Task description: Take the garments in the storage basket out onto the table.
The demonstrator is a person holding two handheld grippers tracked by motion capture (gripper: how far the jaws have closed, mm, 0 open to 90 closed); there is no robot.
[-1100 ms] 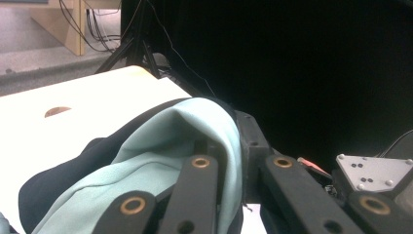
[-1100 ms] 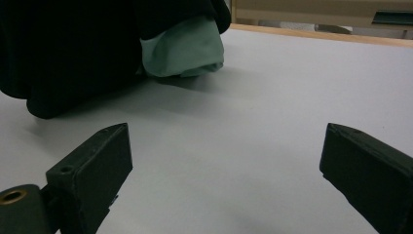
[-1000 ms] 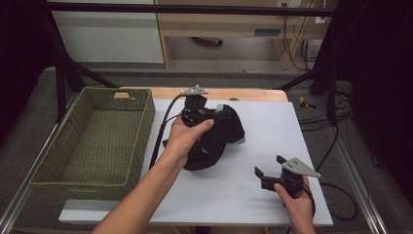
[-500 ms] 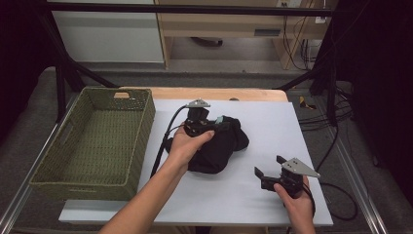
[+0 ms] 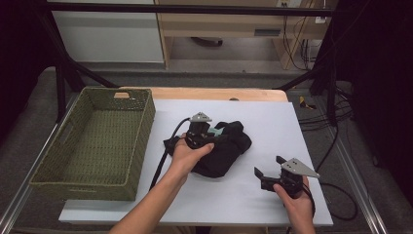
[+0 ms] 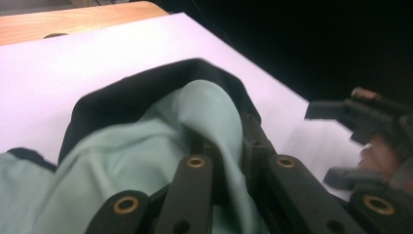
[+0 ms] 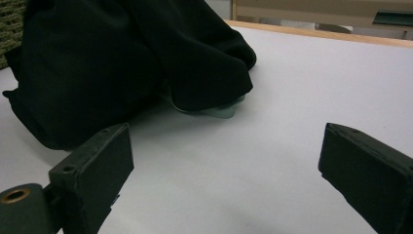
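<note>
On the garment [image 5: 224,153], no lettering

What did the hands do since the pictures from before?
The left claw came down, lowering the cloth it pinches until the cloth bunched on the table; its jaws have just been opening slightly, fabric still between them. The right claw, open, and the basket stayed put.

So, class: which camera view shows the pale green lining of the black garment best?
The left gripper view: the pale green lining spreads wide, pinched between that gripper's jaws, inside the black garment. The high view shows a small green patch beside the left gripper. The right gripper view shows a sliver under the cloth.
</note>
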